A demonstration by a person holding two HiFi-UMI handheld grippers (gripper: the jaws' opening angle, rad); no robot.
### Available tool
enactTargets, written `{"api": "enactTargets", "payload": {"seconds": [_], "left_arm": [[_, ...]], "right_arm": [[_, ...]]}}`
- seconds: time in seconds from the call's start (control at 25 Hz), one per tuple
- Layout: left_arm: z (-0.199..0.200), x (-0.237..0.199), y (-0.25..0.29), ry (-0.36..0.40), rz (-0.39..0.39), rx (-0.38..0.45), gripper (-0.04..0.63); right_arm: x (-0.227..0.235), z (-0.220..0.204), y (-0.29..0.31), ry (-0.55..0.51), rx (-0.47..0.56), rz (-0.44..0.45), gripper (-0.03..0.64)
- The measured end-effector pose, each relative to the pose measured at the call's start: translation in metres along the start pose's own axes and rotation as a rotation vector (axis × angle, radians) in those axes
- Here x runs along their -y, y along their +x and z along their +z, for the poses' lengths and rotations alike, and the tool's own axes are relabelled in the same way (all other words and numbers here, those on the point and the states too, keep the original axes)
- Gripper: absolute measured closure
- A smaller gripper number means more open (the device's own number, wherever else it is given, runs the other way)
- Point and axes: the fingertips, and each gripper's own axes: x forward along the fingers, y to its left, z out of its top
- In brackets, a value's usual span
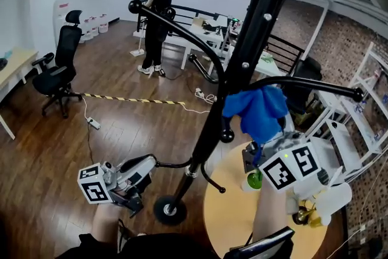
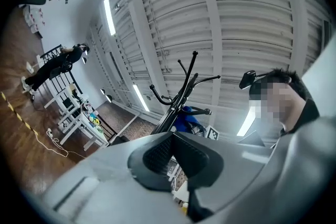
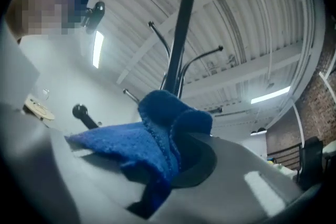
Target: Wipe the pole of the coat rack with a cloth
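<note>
Though jaws hide overhead, right tool (image 3: 176, 150) clamps cloth (image 3: 137, 143).

One coat rack (image 1: 242, 63), one cloth (image 1: 257, 107), two tools (image 1: 149, 163) (image 1: 259, 144), one chair (image 1: 60, 63)

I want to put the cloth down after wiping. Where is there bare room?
Bare: the table's near-left part, between the rack base and the green cup; also the floor between the office chair and that base. Crowded: the table's right side below the right gripper.
</note>
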Motion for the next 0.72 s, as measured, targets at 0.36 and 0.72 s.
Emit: {"api": "enactTargets", "payload": {"seconds": [0.36,0.72], "left_arm": [[0.003,-0.007,-0.02,-0.001,0.071,0.025,0.592],[-0.016,-0.01,-0.001,-0.021,0.08,-0.026,0.592]], "right_arm": [[-0.028,-0.111,-0.037,0.106,-0.193,0.035,0.594],[-0.056,-0.286,-0.102,0.158,-0.767,0.17,0.595]]}}
